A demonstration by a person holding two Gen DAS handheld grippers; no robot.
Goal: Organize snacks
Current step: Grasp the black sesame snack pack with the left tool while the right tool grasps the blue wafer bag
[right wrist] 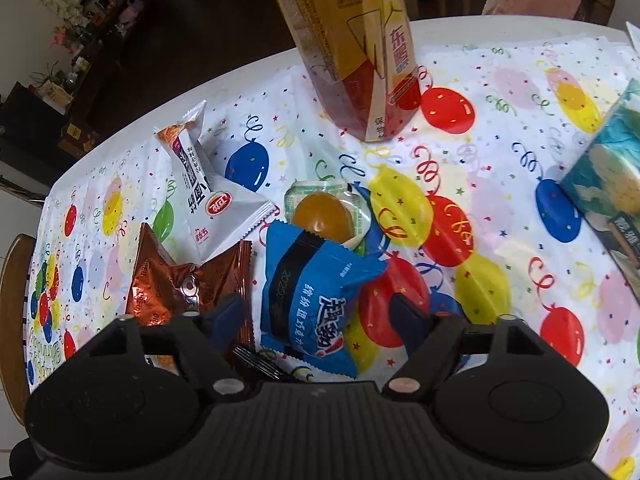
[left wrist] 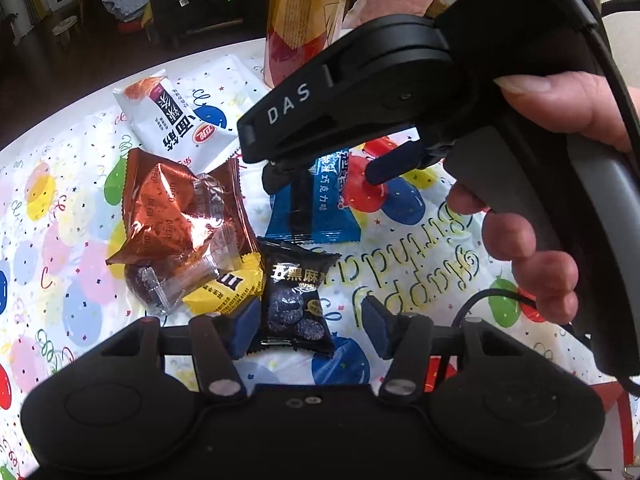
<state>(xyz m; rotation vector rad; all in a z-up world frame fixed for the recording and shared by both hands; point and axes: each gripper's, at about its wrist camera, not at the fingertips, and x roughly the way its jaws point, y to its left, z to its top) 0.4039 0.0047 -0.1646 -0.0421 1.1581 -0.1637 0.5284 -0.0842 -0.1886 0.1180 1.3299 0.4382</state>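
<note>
bright daylight | foil glare | fisheye-bent edges | dim background

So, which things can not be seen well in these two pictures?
- Jelly cup: its near edge is under the blue packet in the right wrist view; in the left wrist view the right gripper hides it fully.
- Yellow packet: mostly under the brown foil packet.
- Bottle: top cut off by the picture edge in both views.

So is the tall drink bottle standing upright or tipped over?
Upright. The drink bottle stands on its base on the balloon tablecloth, behind the snack packets; its top runs out of the picture.
</note>
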